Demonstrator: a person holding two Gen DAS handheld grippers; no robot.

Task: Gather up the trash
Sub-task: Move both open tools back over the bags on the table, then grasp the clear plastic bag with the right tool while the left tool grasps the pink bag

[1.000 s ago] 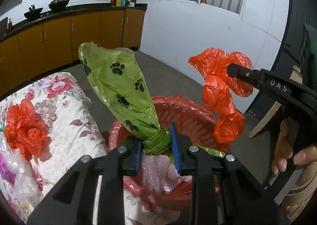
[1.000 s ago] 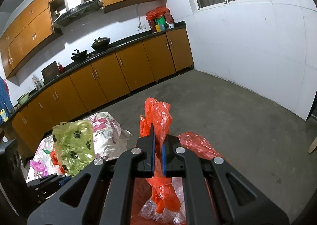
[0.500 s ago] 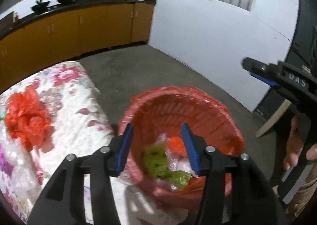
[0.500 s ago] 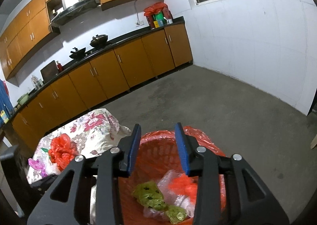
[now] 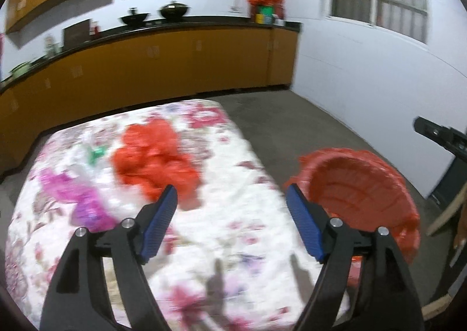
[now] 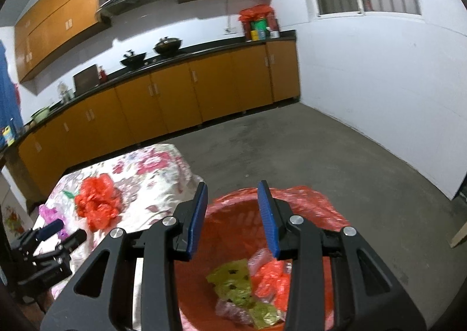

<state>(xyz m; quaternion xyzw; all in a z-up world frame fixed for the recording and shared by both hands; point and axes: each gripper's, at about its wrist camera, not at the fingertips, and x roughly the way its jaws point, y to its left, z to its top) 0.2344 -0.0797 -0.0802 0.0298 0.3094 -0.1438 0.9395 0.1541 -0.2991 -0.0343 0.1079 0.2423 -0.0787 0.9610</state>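
With nothing between its opening jaws, the left tool (image 5: 230, 223) faces crumpled red plastic (image 5: 154, 158) just ahead-left on the floral tabletop (image 5: 248, 214) and should straddle it; the right tool (image 6: 233, 214), half-open and empty, hangs above the red bin (image 6: 321, 208).

Dim indoor light, heavy fisheye bending at edges, dark corners, left view motion-blurred, right view sharper

That crumpled red plastic bag (image 5: 154, 156) looks thin and shiny, sitting on a soft matt floral cloth (image 5: 233, 185). The round red bin (image 6: 230, 214) has a glossy, wrinkly plastic liner, the grey concrete floor (image 6: 306, 156) is rough and dull, and the orange wooden cabinets (image 6: 175, 97) look smooth.
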